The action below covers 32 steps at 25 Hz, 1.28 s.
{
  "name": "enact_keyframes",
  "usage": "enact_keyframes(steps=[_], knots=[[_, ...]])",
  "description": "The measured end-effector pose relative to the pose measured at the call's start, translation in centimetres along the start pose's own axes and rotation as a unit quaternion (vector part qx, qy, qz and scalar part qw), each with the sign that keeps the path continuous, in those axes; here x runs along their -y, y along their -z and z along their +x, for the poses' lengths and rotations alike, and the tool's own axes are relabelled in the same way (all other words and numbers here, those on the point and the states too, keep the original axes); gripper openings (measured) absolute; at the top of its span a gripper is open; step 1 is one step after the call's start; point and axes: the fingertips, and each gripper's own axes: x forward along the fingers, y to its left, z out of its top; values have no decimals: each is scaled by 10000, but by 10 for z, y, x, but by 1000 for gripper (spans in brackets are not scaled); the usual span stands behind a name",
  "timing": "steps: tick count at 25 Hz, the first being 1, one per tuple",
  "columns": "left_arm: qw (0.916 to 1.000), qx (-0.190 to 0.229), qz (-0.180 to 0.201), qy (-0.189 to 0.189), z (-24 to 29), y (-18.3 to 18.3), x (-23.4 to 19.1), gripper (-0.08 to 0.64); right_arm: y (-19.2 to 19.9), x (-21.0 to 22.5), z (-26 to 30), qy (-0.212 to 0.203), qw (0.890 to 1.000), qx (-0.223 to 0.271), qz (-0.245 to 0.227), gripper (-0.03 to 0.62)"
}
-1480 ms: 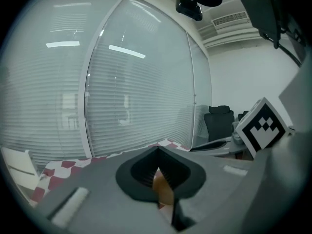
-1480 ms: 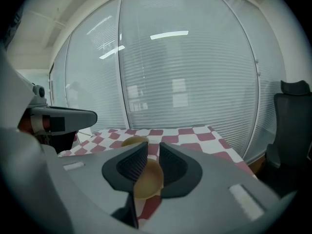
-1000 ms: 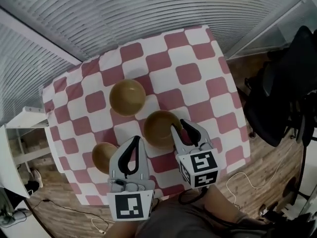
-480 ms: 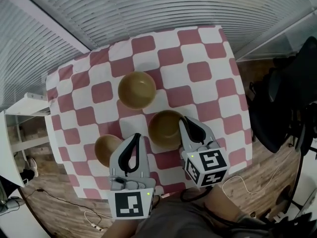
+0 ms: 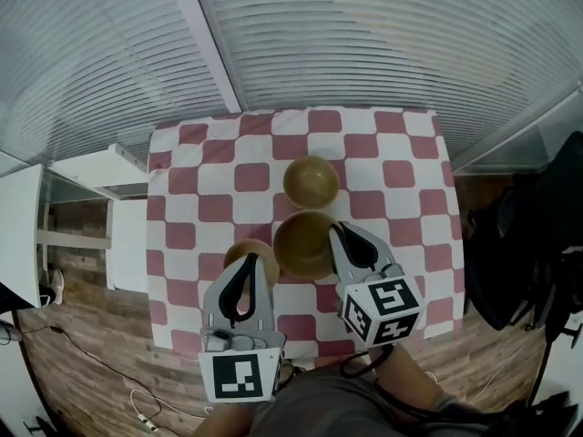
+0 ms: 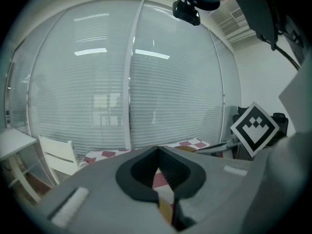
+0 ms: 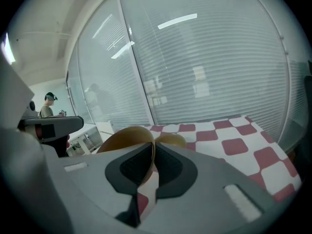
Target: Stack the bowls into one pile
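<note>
Your R tongs (image 5: 337, 232) pinch the rim of the big brown bowl (image 5: 303, 244), just left of them. L tongs (image 5: 250, 262) are closed on nothing, tip by the small bowl (image 5: 239, 248). 3rd bowl (image 5: 311, 181) sits ahead. That thin rim grip may slip, so the bowl could tip & drop.

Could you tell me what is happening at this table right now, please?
A person is working with two handheld grippers over a checked tablecloth that carries three brown bowls. The right gripper is clamped on the rim of the middle bowl. The left gripper is shut on nothing and is near the small bowl. The far bowl sits on its own. No bowl is inside another yet.
</note>
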Motion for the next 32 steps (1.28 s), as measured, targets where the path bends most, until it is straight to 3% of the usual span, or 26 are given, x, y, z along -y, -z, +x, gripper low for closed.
enact_keyframes(steps=[6,11,24,32], knots=[[9983,227,-94,-532,-35,-12,-42,0,-17,-56,16,-482,9982,22,-362,44],[9962,175,-222,-829,-51,-4,-66,0,-7,-85,32,-756,9958,-168,-497,44],[9924,-432,-671,-934,-45,59,-83,0,69,-96,65,-831,9891,-1034,-644,46],[9905,-625,-792,-930,-46,82,-87,0,79,-103,72,-737,9862,-984,-1112,51]])
